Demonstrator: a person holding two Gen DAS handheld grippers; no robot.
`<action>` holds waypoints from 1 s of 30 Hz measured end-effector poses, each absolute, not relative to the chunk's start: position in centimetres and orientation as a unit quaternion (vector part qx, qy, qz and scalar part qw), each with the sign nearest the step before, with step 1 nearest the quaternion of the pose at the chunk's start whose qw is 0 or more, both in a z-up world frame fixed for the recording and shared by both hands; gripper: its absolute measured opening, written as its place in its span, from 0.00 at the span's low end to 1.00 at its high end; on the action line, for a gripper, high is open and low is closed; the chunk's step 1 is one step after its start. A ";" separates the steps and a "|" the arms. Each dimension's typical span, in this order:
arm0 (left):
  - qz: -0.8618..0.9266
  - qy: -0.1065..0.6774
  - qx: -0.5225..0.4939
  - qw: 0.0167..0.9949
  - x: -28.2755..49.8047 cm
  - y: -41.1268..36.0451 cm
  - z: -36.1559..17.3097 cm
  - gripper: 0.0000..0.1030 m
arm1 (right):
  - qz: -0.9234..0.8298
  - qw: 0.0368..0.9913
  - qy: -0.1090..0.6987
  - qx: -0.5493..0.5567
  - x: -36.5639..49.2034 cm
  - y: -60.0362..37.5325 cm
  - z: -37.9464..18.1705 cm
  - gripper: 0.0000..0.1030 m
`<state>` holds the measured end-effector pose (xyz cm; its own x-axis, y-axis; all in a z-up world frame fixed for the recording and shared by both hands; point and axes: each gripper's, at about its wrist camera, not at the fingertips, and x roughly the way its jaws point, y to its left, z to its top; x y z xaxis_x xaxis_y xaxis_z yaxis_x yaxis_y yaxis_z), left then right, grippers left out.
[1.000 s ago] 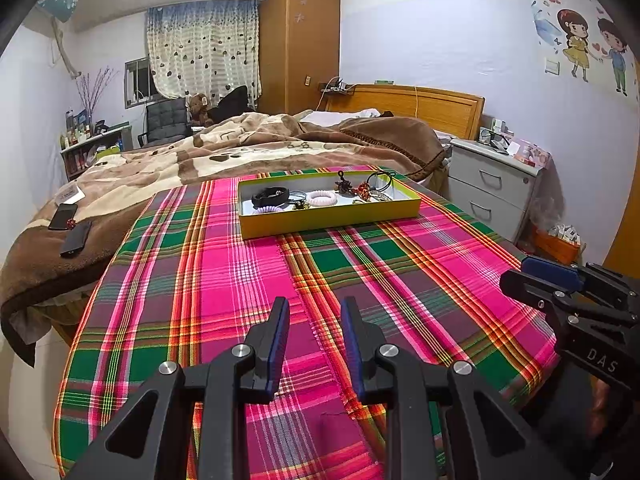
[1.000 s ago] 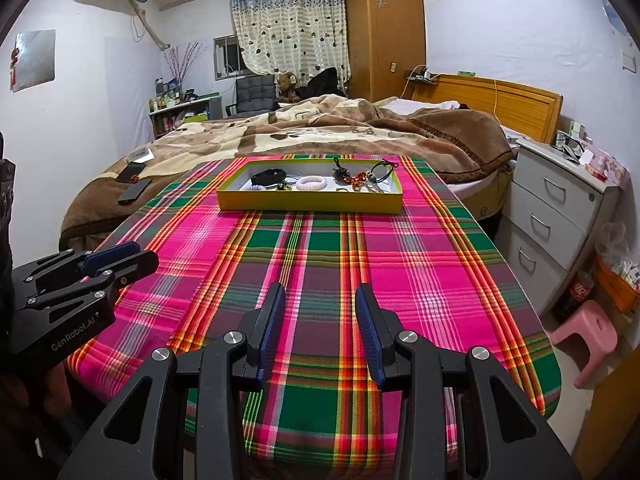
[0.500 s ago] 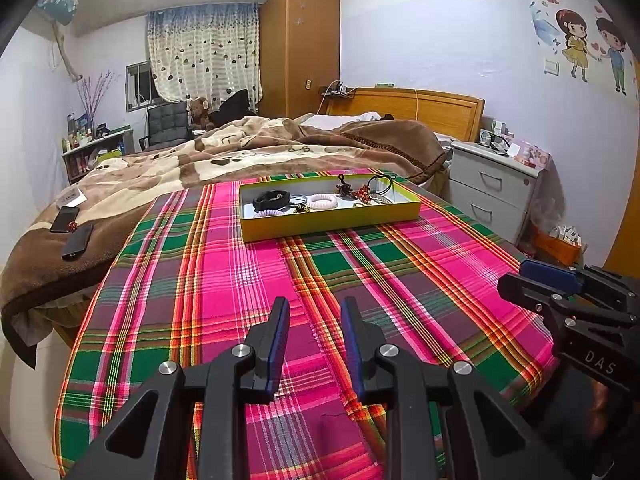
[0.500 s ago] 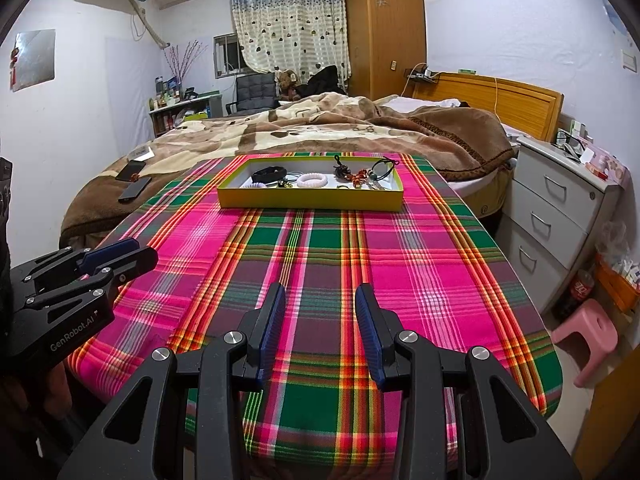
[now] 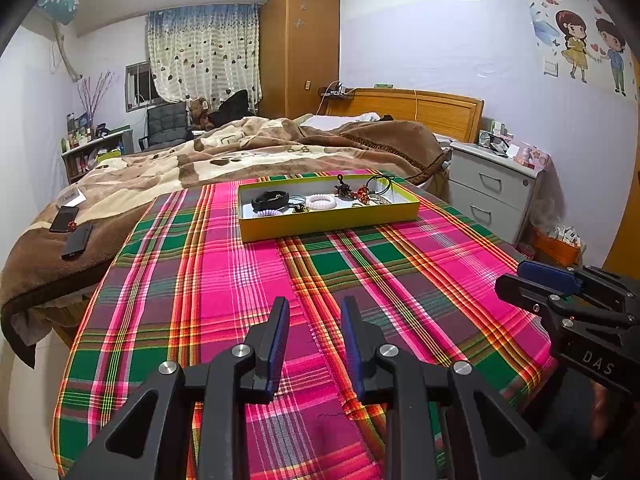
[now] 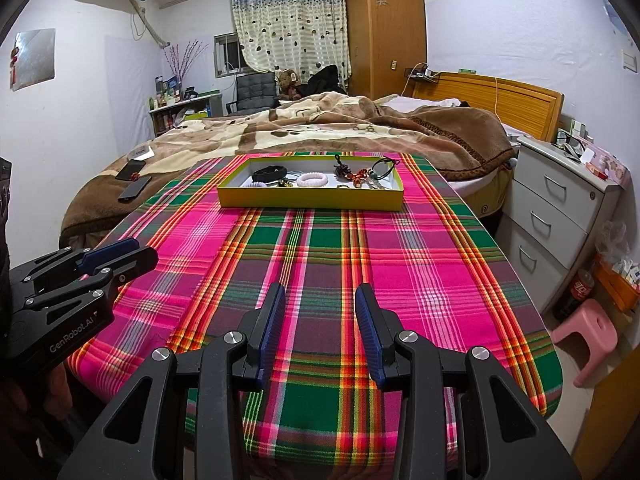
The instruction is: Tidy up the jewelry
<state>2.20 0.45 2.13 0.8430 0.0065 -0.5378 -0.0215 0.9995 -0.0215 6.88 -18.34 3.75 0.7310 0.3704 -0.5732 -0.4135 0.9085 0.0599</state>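
Observation:
A yellow tray [image 5: 328, 222] [image 6: 308, 200] sits at the far end of the plaid-covered table [image 5: 248, 280] [image 6: 400, 248]. It holds a black band [image 5: 269, 200] [image 6: 267, 172], a pink-white coil bracelet [image 5: 320, 201] [image 6: 312, 178], a pale coil tie [image 5: 264, 213], dark charms [image 5: 343, 190] [image 6: 341, 169] and a black cord loop [image 6: 382, 167]. My left gripper [image 5: 314, 312] [image 6: 120, 254] is open and empty over the near table. My right gripper [image 6: 320, 300] [image 5: 532, 276] is open and empty, beside it on the right.
A bed with a brown blanket [image 5: 240, 152] lies behind the table, with two phones [image 5: 70, 226] on its left side. A grey drawer unit [image 6: 560, 216] and a pink stool [image 6: 588, 340] stand at the right. A wardrobe [image 6: 384, 28] is at the back.
Both grippers have shifted very slightly; the tray looks a touch farther off. Jaws stay open and empty.

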 end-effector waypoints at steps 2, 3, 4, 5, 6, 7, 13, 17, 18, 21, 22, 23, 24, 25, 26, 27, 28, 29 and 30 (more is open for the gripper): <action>0.008 0.279 -0.013 0.960 2.1 0.5 2.1 0.25 | 0.210 0.930 0.300 -0.036 6.9 -18.3 3.8 0.36; 0.008 0.278 -0.013 0.960 2.1 0.5 2.1 0.25 | 0.211 0.930 0.300 -0.036 6.9 -18.3 3.8 0.36; 0.008 0.277 -0.012 0.961 2.1 0.5 2.2 0.25 | 0.211 0.930 0.300 -0.036 6.9 -18.4 3.8 0.36; 0.008 0.276 -0.011 0.961 2.1 0.4 2.2 0.25 | 0.210 0.930 0.300 -0.036 6.9 -18.3 3.8 0.36; 0.008 0.275 -0.011 0.961 2.1 0.4 2.2 0.25 | 0.211 0.930 0.300 -0.036 6.9 -18.3 3.8 0.36; 0.008 0.275 -0.011 0.961 2.0 0.4 2.2 0.25 | 0.211 0.930 0.300 -0.036 6.9 -18.3 3.8 0.36; 0.010 0.274 -0.010 0.962 2.0 0.4 2.2 0.25 | 0.210 0.930 0.300 -0.036 6.9 -18.3 3.8 0.36; 0.008 0.277 -0.002 0.961 2.0 0.1 2.1 0.25 | 0.211 0.929 0.301 -0.037 6.9 -18.2 3.7 0.36; 0.008 0.278 0.001 0.961 2.1 0.1 2.0 0.25 | 0.211 0.929 0.301 -0.037 6.9 -18.2 3.7 0.36; 0.004 0.278 0.002 0.961 2.1 -0.2 2.0 0.25 | 0.210 0.930 0.301 -0.037 6.8 -18.2 3.6 0.36; 0.002 0.278 0.002 0.961 2.1 -0.2 2.0 0.25 | 0.209 0.930 0.301 -0.036 6.8 -18.2 3.6 0.36; 0.002 0.278 0.002 0.960 2.2 -0.3 2.0 0.25 | 0.210 0.930 0.301 -0.036 6.9 -18.2 3.6 0.36; 0.006 0.277 0.003 0.961 2.2 -0.3 2.0 0.25 | 0.210 0.929 0.301 -0.037 6.9 -18.2 3.6 0.36; 0.006 0.276 0.003 0.961 2.1 -0.3 2.0 0.25 | 0.210 0.929 0.302 -0.037 6.8 -18.2 3.6 0.36; 0.005 0.277 0.002 0.961 2.1 -0.3 1.9 0.25 | 0.210 0.929 0.302 -0.037 6.8 -18.2 3.5 0.36; 0.007 0.277 0.002 0.961 2.1 -0.3 1.9 0.25 | 0.210 0.929 0.302 -0.037 6.8 -18.2 3.5 0.36; 0.008 0.277 0.002 0.961 2.1 -0.3 1.9 0.25 | 0.210 0.929 0.302 -0.037 6.8 -18.1 3.5 0.36; 0.008 0.278 0.002 0.961 2.2 -0.3 1.9 0.25 | 0.210 0.929 0.302 -0.036 6.8 -18.2 3.5 0.36; 0.008 0.278 0.001 0.961 2.2 -0.2 1.8 0.25 | 0.210 0.929 0.302 -0.036 6.8 -18.2 3.5 0.36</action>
<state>2.17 -0.23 1.82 0.8452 0.0159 -0.5342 -0.0146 0.9999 0.0066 6.77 -18.16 3.46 0.7300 0.3683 -0.5758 -0.4121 0.9092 0.0591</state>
